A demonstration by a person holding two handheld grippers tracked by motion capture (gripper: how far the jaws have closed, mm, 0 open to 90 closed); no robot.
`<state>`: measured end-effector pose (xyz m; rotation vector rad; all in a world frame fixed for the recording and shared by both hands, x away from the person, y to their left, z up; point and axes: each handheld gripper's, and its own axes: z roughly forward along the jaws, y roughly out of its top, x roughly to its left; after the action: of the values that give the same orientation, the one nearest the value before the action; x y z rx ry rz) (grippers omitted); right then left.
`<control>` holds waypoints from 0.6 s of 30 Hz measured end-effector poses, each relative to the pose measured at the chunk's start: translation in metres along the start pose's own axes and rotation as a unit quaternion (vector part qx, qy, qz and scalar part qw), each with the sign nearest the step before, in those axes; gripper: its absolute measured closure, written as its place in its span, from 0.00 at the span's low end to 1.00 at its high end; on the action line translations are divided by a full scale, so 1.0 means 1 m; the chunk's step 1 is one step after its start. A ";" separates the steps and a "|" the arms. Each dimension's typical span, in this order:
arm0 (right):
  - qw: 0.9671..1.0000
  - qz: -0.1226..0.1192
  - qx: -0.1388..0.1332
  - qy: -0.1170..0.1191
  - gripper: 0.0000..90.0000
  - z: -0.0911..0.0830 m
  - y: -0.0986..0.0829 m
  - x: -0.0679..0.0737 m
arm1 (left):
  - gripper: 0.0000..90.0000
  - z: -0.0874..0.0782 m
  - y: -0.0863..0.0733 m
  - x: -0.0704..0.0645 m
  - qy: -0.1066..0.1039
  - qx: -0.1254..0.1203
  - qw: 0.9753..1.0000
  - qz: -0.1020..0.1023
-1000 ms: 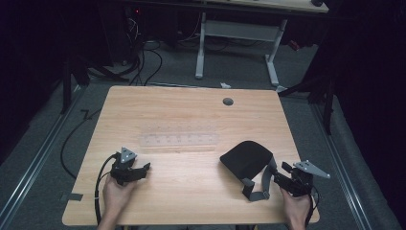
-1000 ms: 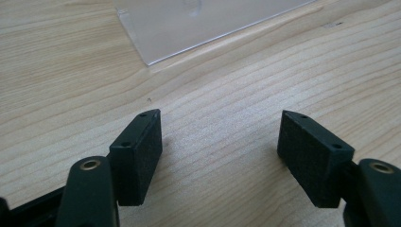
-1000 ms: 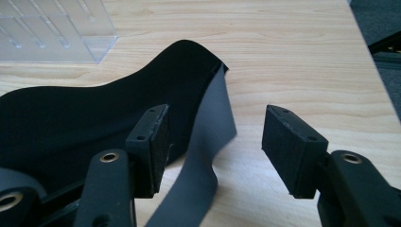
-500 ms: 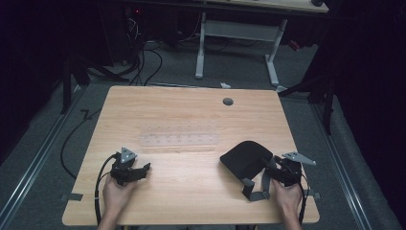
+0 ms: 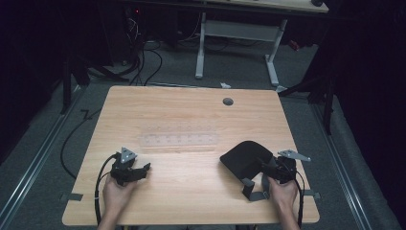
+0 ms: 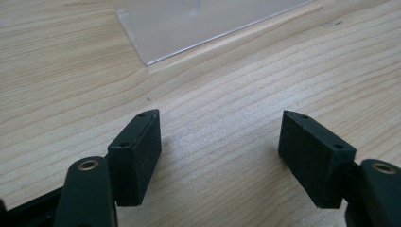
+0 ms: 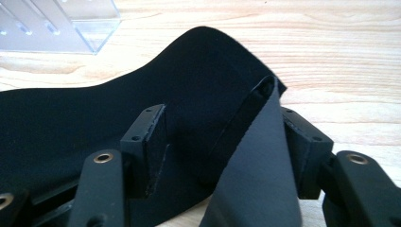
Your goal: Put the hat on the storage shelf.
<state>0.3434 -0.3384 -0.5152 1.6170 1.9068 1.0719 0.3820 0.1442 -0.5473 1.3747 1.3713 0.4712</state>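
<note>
Black fabric pouch (image 5: pixel 245 159) — my right gripper (image 5: pixel 274 168) has moved in, jaws open around its strap (image 7: pixel 255 156); left gripper (image 5: pixel 136 171) open, empty — grasp next.

1. The high view looks forward and down from above the person's side, far enough back to take in the whole table (image 5: pixel 191 115), the floor around it and a second desk (image 5: pixel 239 19) beyond.
2. The left gripper view sits low and close over the wood, looking along the left tongs (image 6: pixel 220 146) toward a corner of the clear plastic rack (image 6: pixel 198 23).
3. The right gripper view is just as near, looking along the right tongs (image 7: pixel 227 146) across the black pad (image 7: pixel 94 113) and its strap (image 7: pixel 255 161).
4. Both gripper views share the rack (image 7: pixel 56 23) and the table top with the high view, where the rack (image 5: pixel 179 140) lies mid-table.
</note>
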 end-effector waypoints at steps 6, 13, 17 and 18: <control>1.000 0.005 0.007 0.010 0.50 0.006 -0.001 0.000 | 0.34 0.000 0.000 0.000 0.000 0.000 1.000 0.000; 1.000 0.007 0.007 0.030 0.61 0.006 -0.001 -0.001 | 0.34 0.000 0.000 0.000 0.000 0.000 1.000 0.001; 0.999 0.000 0.003 0.042 0.69 0.004 -0.001 0.000 | 0.34 0.000 0.000 0.000 0.000 0.001 1.000 0.001; 0.999 0.001 0.002 0.046 0.71 0.003 -0.001 0.001 | 0.34 0.000 0.000 0.000 0.000 0.000 1.000 0.001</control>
<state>0.3445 -0.3368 -0.5179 1.5965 1.9677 1.1637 0.3819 0.1442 -0.5474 1.3764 1.3701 0.4711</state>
